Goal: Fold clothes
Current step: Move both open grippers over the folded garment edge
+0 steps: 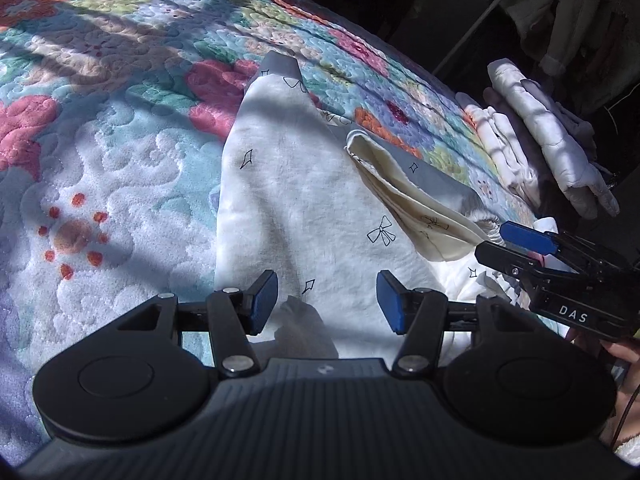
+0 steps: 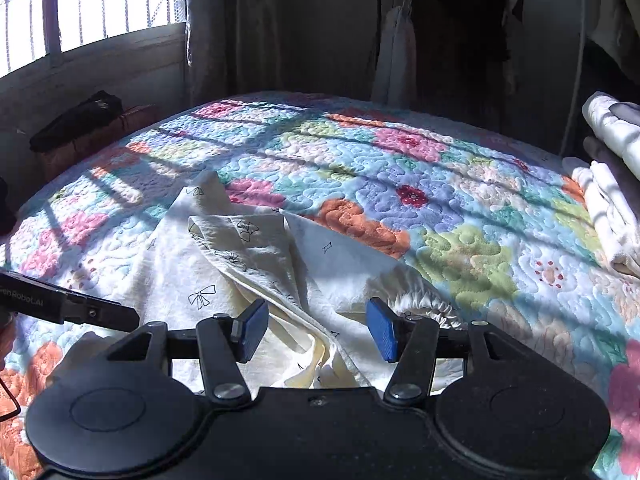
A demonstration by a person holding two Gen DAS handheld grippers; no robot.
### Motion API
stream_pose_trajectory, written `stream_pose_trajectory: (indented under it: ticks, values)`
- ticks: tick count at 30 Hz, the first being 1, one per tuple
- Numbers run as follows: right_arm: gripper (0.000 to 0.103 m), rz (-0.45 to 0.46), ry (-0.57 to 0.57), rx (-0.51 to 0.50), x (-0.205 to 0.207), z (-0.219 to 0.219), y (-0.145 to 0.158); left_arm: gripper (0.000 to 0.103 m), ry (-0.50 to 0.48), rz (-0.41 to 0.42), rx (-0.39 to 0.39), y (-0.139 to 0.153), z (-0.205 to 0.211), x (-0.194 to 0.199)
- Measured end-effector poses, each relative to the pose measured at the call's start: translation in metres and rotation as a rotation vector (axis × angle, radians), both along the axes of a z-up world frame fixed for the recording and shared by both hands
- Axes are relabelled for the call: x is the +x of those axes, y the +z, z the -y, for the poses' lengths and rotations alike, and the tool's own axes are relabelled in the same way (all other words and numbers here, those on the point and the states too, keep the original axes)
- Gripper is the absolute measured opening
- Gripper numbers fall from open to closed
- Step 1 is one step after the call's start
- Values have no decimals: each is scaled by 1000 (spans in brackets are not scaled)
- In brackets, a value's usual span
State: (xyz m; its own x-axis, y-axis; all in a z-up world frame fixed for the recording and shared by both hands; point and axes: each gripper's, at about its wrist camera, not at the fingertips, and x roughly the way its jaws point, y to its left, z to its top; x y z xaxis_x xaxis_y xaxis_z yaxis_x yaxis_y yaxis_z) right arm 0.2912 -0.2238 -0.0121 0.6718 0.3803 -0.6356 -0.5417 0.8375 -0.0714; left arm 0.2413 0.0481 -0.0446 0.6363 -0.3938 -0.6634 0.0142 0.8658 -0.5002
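Bed quilt (image 2: 460,216): printed garment (image 2: 256,264) lies on its near part; stack of folded clothes (image 2: 612,216) on its right edge; clothes rack (image 2: 440,20) behind it.

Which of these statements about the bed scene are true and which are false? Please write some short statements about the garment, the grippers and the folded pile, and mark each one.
1. The white garment with small bow prints lies on a floral quilt. True.
2. The left gripper is clamped on the garment. False: its jaws stand apart above the cloth and press nothing.
3. The right gripper has its jaws open over the cloth. True.
4. A pile of folded pale clothes sits at the right edge of the bed. True.
5. The garment is already folded into a neat square. False: it lies spread and rumpled, with one flap turned over.
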Motion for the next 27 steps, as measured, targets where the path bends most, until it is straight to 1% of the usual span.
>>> stream_pose_trajectory:
  ticks: [3,5,6,7,8,9,10,11,12,14,17,18,20,21,22,23,24,25,27]
  values:
    - [60,80,104,-204,-6,-36,-15,54,23,-14,6,-4,-6,-1]
    - [60,117,147,-296,-2,-52,-25,54,29,-21,1,-7,-8,-1]
    - [58,127,167,-331,4,-58,-31,54,31,-21,1,-8,-9,-1]
    - [53,136,180,-368,10,-65,-36,54,33,-20,2,-9,-9,-1]
    - [36,138,188,-405,15,-70,-41,54,34,-20,5,-9,-9,-1]
    - [7,128,193,-423,21,-72,-42,54,36,-20,10,-10,-9,-2]
    - [2,117,192,-416,25,-73,-40,54,37,-22,18,-10,-8,-2]
    - [2,105,183,-392,29,-72,-35,54,39,-23,26,-10,-8,-2]
    - [2,86,150,-333,33,-65,-26,54,42,-23,30,-9,-8,-3]
    - [2,-14,-6,-131,50,-34,-3,54,52,-30,24,-9,-11,-4]
    - [2,-182,-263,76,70,25,8,54,60,-52,19,-11,-15,-4]
    - [2,-219,-326,100,74,41,9,54,62,-59,20,-11,-16,-4]
    - [7,-238,-359,5,76,53,0,54,66,-74,20,-13,-17,-4]
    - [12,-249,-351,-16,77,56,-6,54,70,-77,15,-14,-18,-4]
    - [16,-243,-329,-11,76,59,-10,54,72,-81,9,-14,-18,-4]
    - [16,-229,-306,6,74,61,-13,54,69,-80,9,-13,-17,-4]
    - [26,-221,-292,19,72,64,-16,54,66,-79,8,-13,-17,-5]
    - [28,-213,-295,20,71,65,-16,54,63,-78,8,-12,-16,-5]
    - [29,-153,-305,1,65,65,-15,54,60,-79,15,-12,-15,-6]
